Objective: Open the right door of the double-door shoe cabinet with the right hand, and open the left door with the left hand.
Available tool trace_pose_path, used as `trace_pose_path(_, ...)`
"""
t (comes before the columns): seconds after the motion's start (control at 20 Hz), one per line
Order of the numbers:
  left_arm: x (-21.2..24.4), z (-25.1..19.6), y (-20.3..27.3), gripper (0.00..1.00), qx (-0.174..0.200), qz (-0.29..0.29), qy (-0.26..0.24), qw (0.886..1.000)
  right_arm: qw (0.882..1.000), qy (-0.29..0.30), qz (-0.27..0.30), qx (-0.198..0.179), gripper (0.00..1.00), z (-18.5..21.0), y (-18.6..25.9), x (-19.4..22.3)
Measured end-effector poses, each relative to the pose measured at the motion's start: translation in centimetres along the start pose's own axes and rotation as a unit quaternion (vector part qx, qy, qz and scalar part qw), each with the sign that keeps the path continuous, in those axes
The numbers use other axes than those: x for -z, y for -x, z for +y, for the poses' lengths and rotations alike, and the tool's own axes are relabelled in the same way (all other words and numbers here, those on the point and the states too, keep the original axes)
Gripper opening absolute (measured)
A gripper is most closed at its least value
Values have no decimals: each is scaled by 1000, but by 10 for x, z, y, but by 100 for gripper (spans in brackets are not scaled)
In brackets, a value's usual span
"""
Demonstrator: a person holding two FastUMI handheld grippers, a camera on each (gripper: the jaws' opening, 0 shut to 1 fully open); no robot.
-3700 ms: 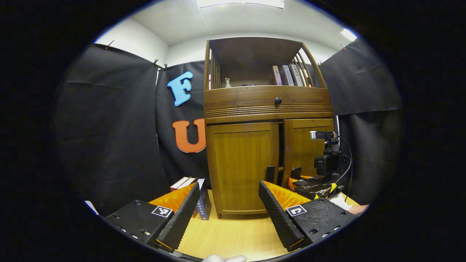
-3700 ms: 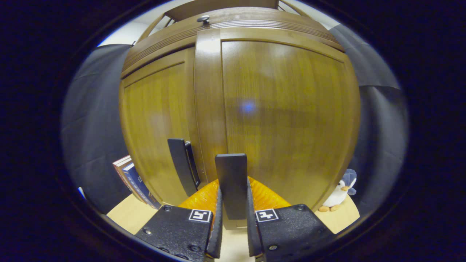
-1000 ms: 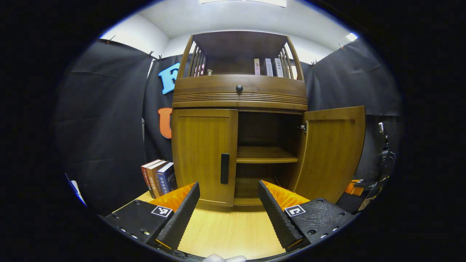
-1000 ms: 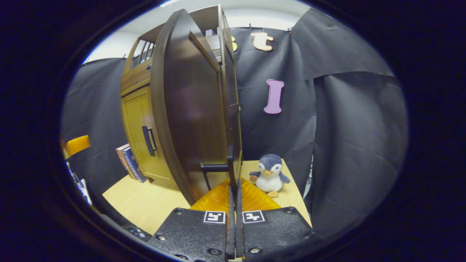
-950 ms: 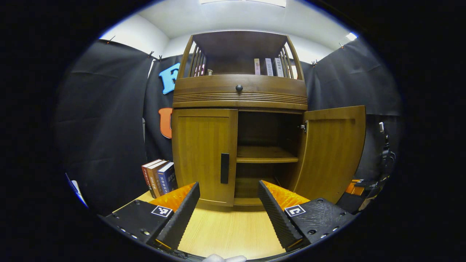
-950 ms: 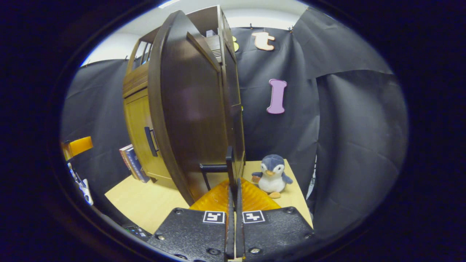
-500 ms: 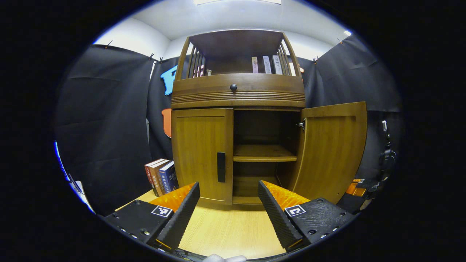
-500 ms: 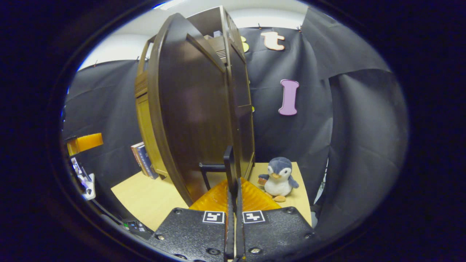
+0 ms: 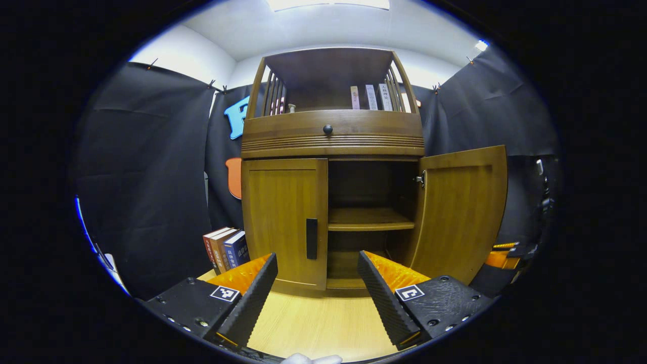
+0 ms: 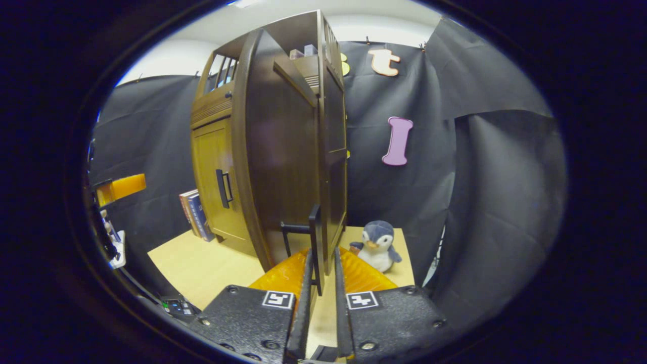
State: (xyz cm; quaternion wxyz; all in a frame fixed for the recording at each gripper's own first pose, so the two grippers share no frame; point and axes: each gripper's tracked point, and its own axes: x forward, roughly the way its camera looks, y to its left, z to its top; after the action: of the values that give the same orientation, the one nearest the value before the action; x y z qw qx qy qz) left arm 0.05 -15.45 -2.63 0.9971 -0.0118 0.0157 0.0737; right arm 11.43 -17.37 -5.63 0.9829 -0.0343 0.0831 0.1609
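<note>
In the left gripper view, the brown wooden shoe cabinet with two doors (image 9: 331, 167) stands on the light wooden table (image 9: 323, 323). Its right door (image 9: 462, 212) is swung wide open, and you can see a wooden shelf (image 9: 369, 220) inside. Its left door (image 9: 283, 220) is shut flat, with a thin black bar handle (image 9: 312, 238) near its inner edge. The left gripper (image 9: 318, 293) is low in front of the cabinet, near the left door but not touching it. Its two fingers are spread wide apart and hold nothing. Three books with red, brown and blue spines (image 9: 225, 248) stand just beside the cabinet on the left. More books (image 9: 371, 97) stand up in the open top part, above a drawer with a small dark round knob (image 9: 328, 129). In the right gripper view, the right gripper (image 10: 323, 283) is at the edge of the open right door (image 10: 283, 151). The door's black handle (image 10: 314, 237) sits between its two fingers. The fingers are close together, with a small gap, and I cannot tell if they press on the handle. A small grey and white toy penguin (image 10: 376, 245) sits on the table (image 10: 202, 268) just beside the cabinet.
</note>
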Motion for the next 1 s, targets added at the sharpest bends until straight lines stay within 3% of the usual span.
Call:
trace_pose_path(0.15, 2, 18, -10, 100, 13, 3, 7, 1000, 998, -8, -31, 52, 48, 1, 24, -30)
trace_pose_path(0.3, 4, 42, -22, 96, 28, 8, 11, 1000, 994, -24, -53, 92, 68, 19, 47, -56)
trace_pose_path(0.4, 4, 61, -29, 96, 34, 8, 7, 999, 989, -27, -69, 131, 69, 27, 55, -68)
trace_pose_path(0.55, 7, 85, -40, 100, 48, 11, 8, 999, 987, -37, -83, 134, 77, 70, 60, -74)
trace_pose_path(0.7, 9, 109, -45, 96, 58, 12, 6, 998, 986, -25, -84, 143, 83, 111, 54, -69)
trace_pose_path(1.0, 29, 140, -55, 100, 73, 20, 6, 997, 987, -27, -63, 143, 100, 190, 34, -26)
